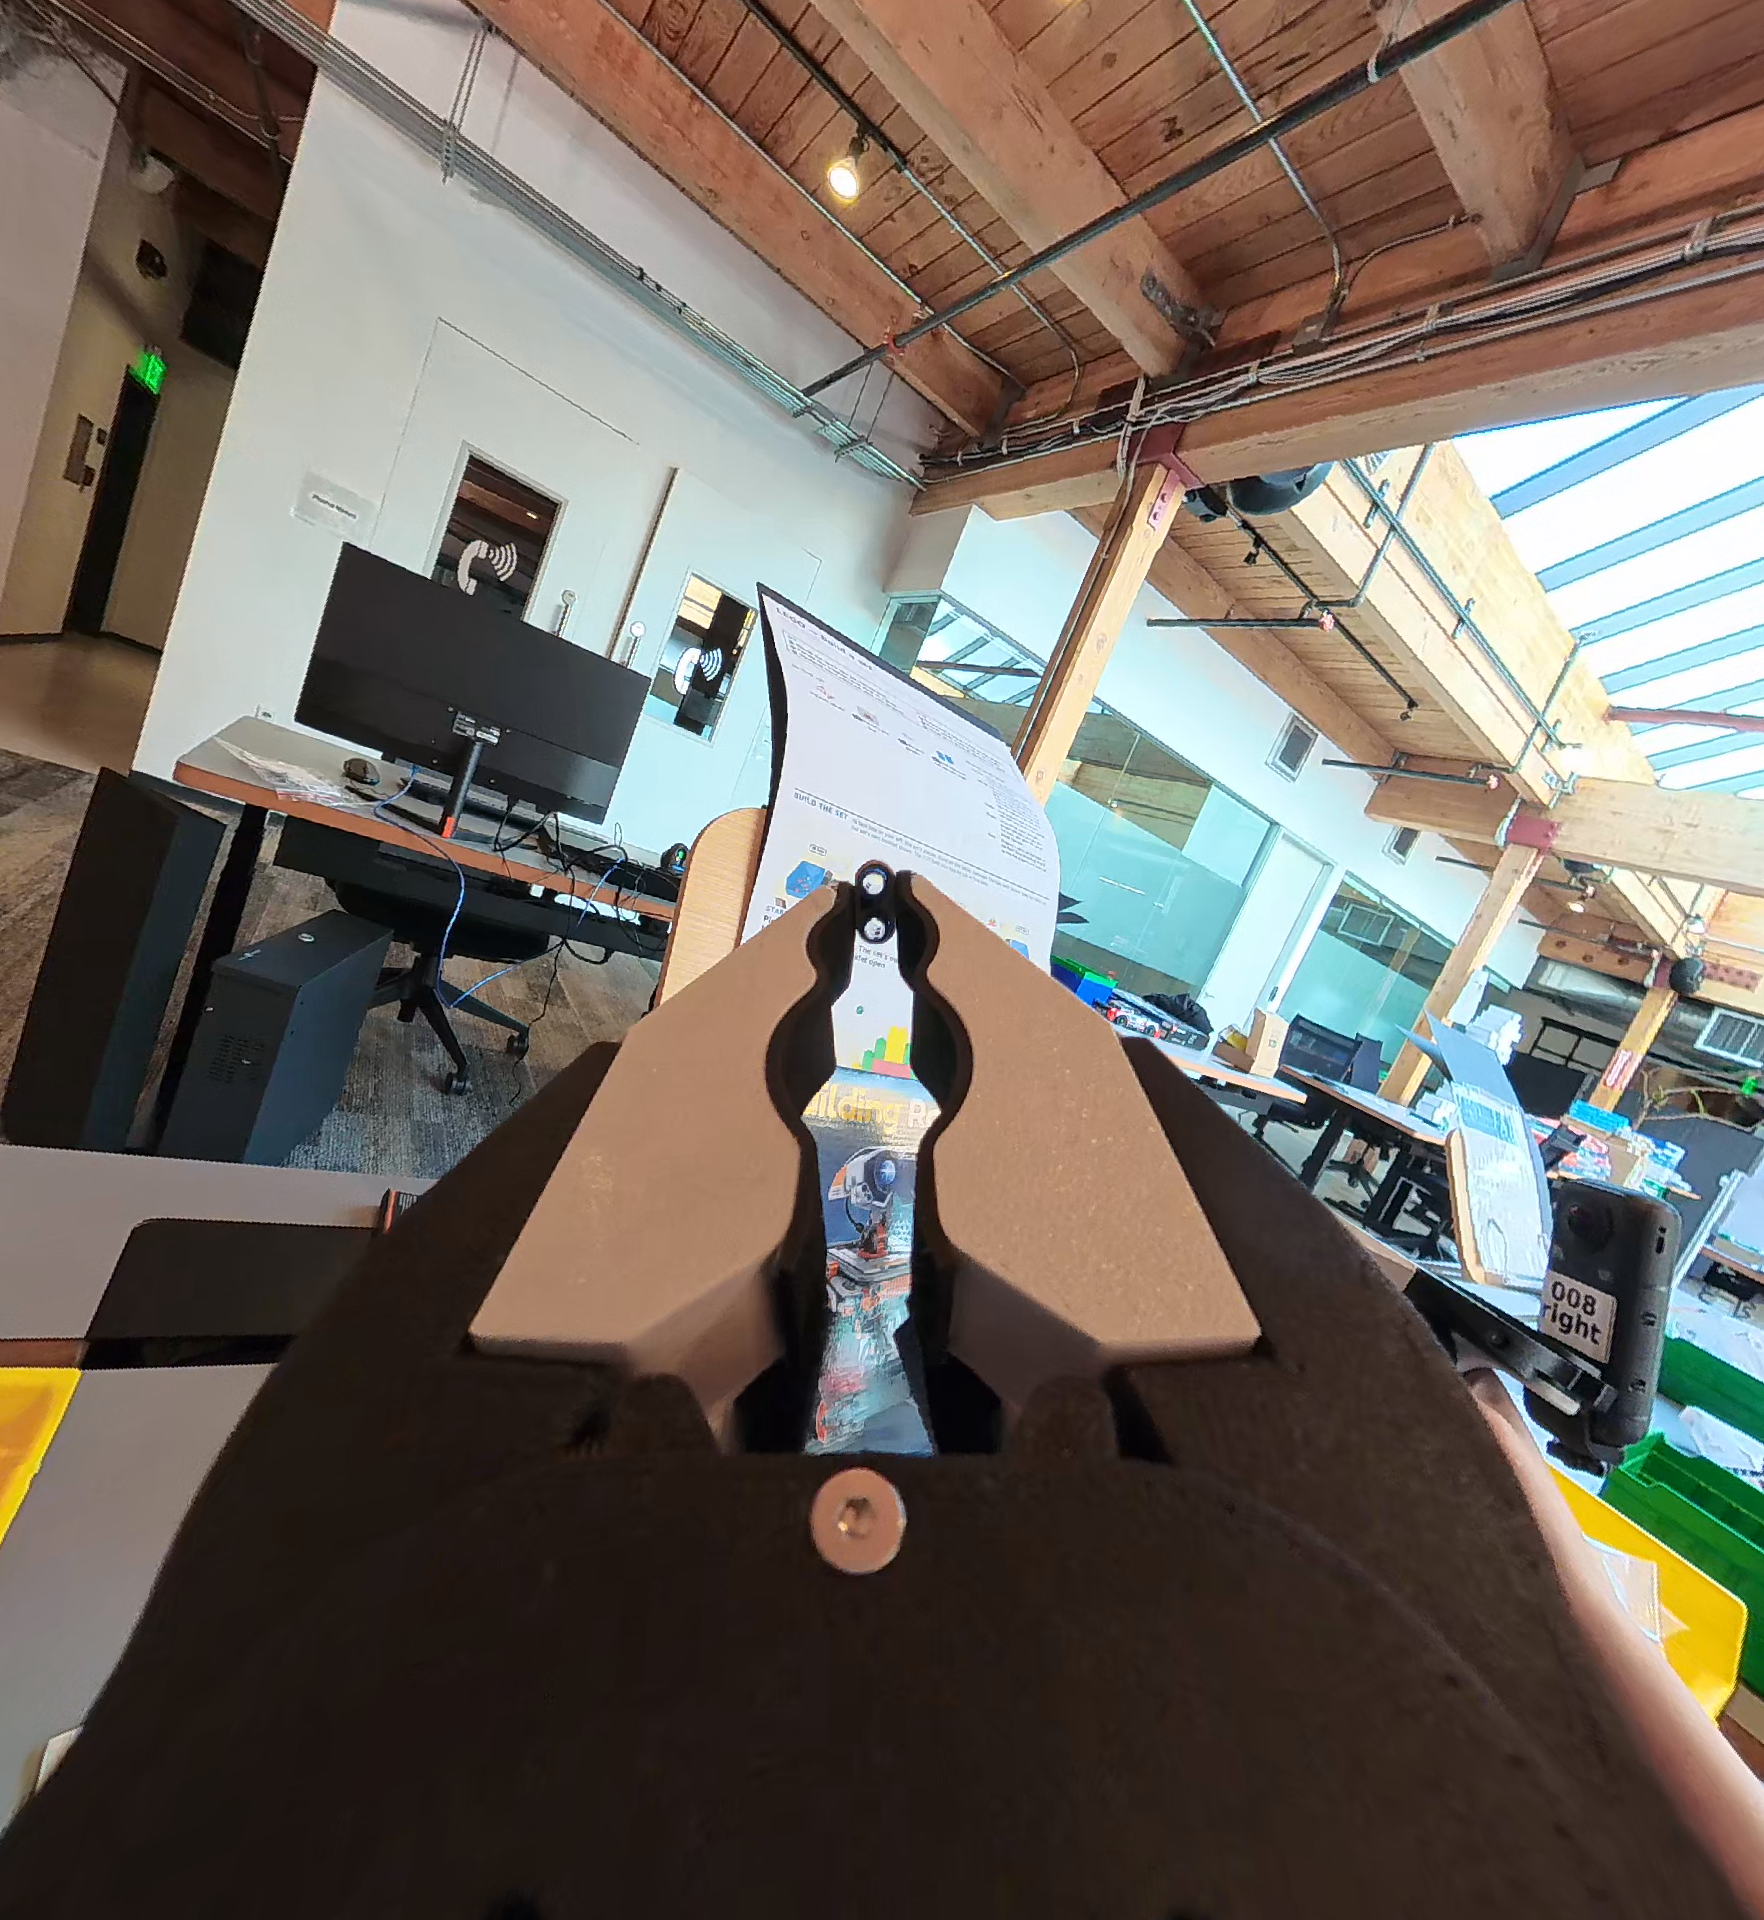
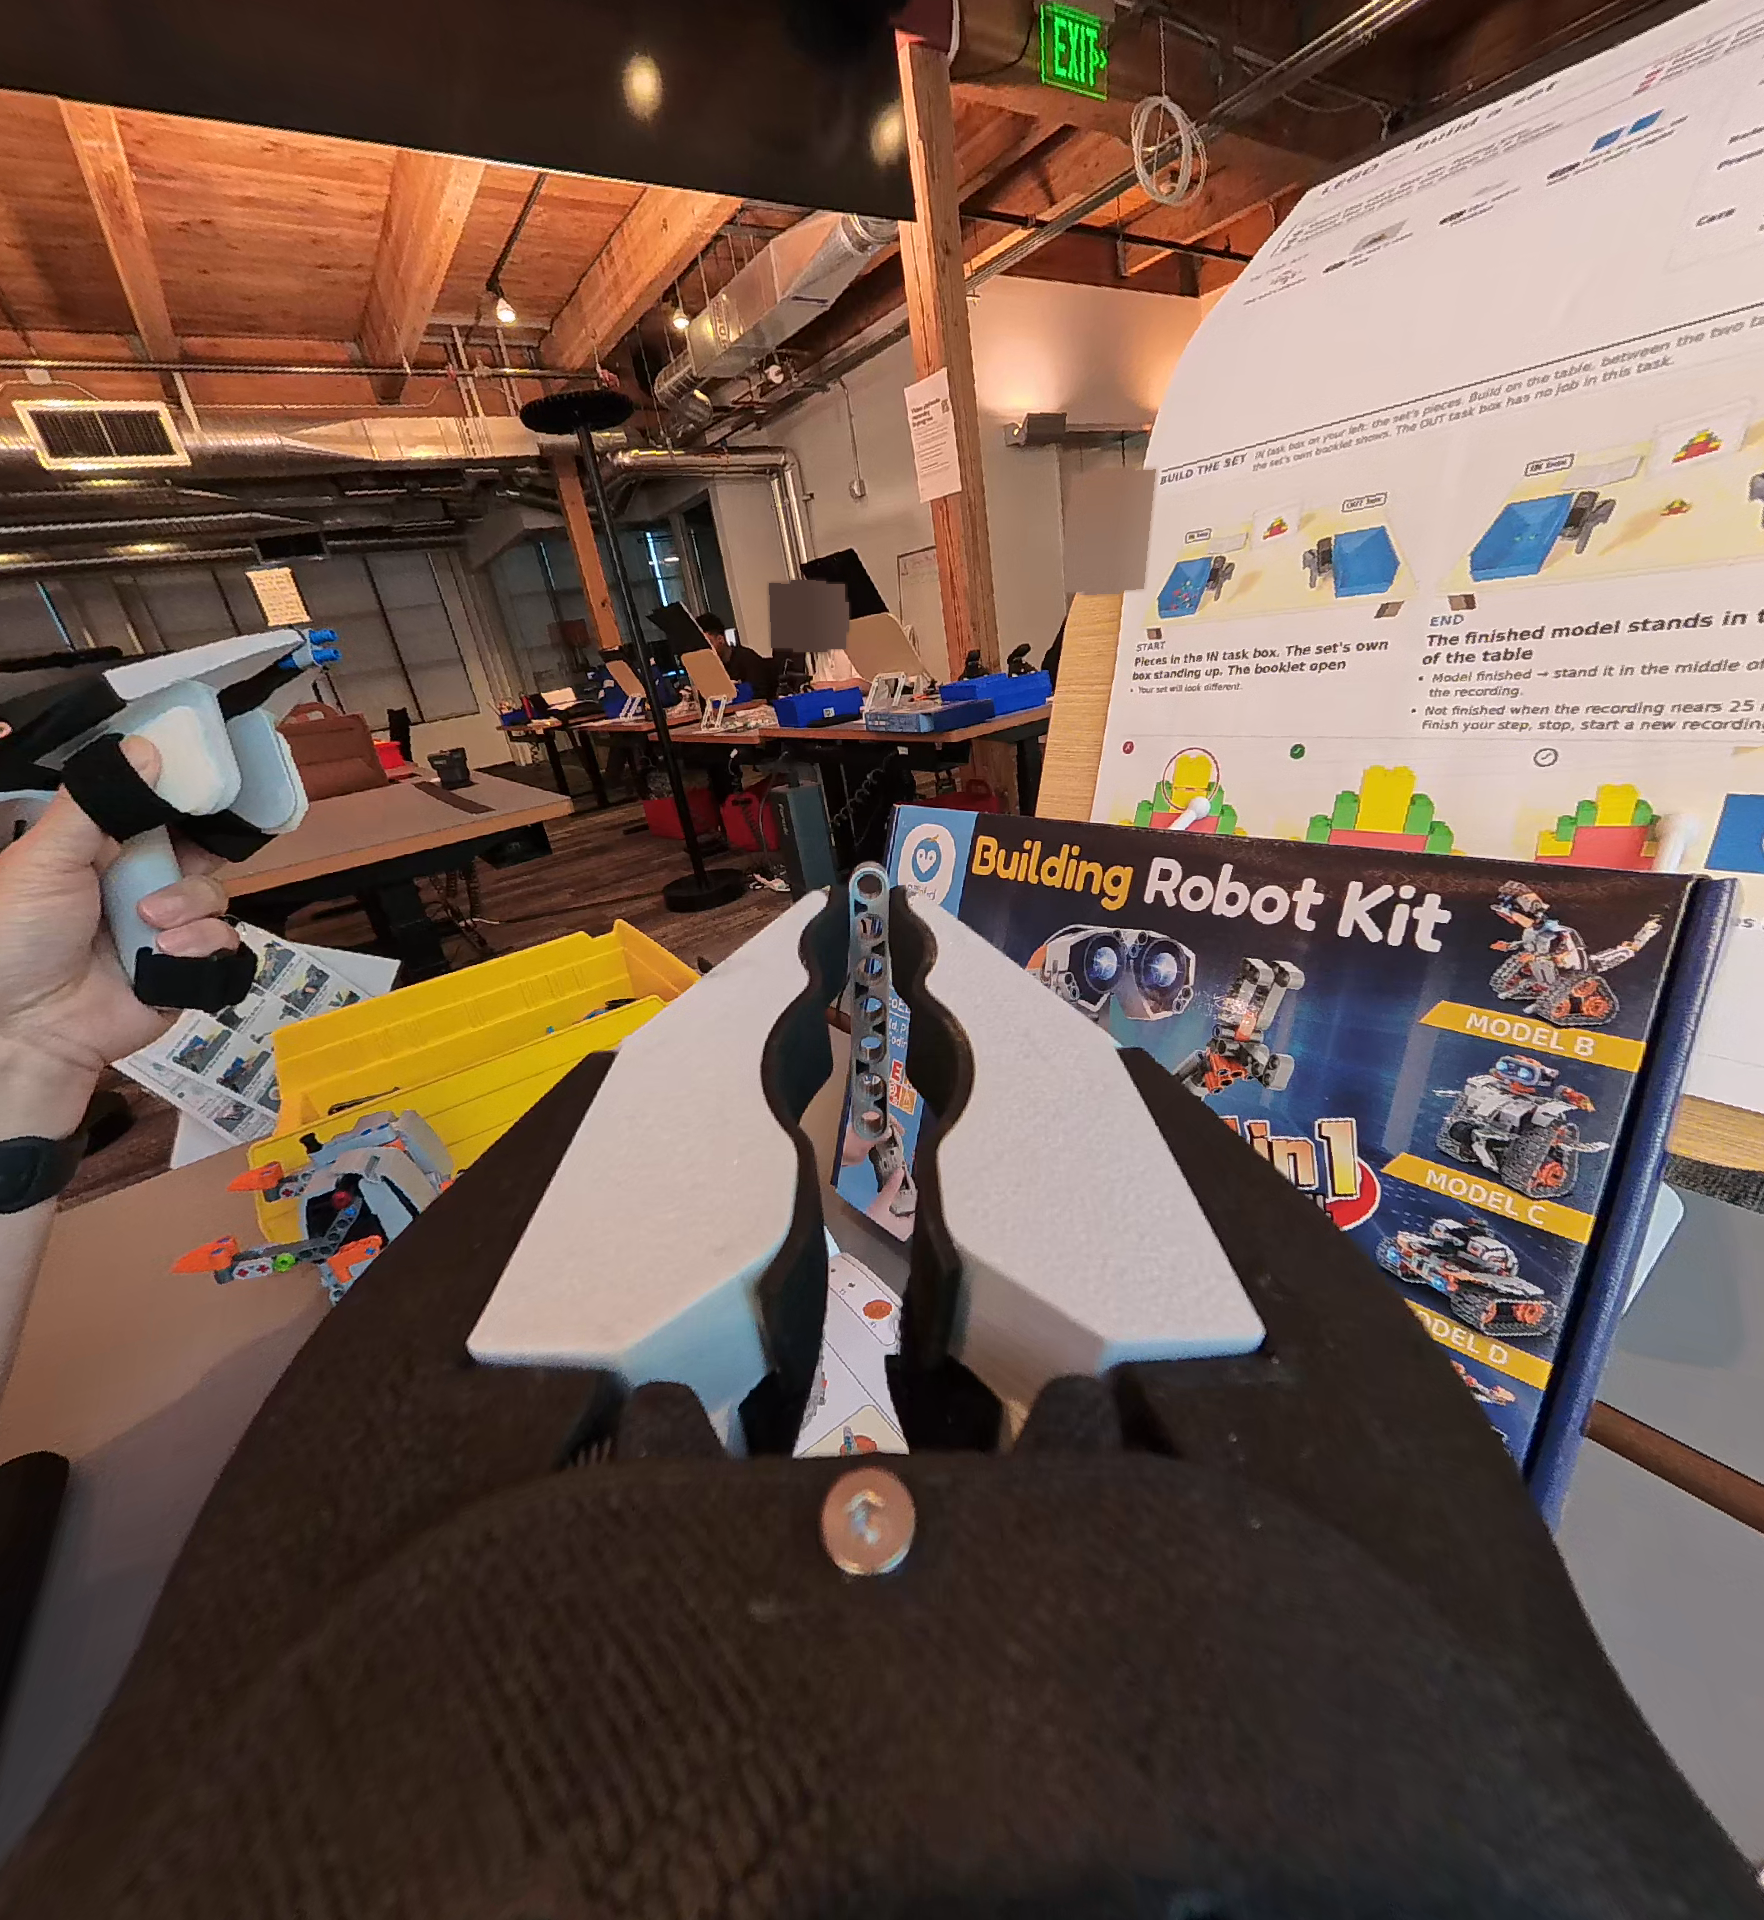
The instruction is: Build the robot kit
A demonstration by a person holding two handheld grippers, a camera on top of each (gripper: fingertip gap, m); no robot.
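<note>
My left gripper [image 1: 873, 891] is raised and shut on a small black connector piece [image 1: 872, 904] pinched at its fingertips. In the right wrist view, a hand holds this gripper [image 2: 301, 652] up at the left, with blue pins sticking out of its tip. My right gripper [image 2: 870, 906] is shut on a grey beam with a row of holes [image 2: 870, 1023], which stands upright between the fingers. A part-built grey and orange robot model [image 2: 338, 1216] lies on the table below and between the grippers.
A blue robot kit box [image 2: 1377, 1091] stands ahead of the right gripper, with a large printed sheet [image 2: 1480, 468] behind it. A yellow bin [image 2: 483, 1029] and a booklet [image 2: 244, 1029] lie at the left. A green bin [image 1: 1751, 1538] is at the right. Desks and a monitor [image 1: 462, 686] stand beyond. Across from one pair of fingers to the other is roughly 30 centimetres.
</note>
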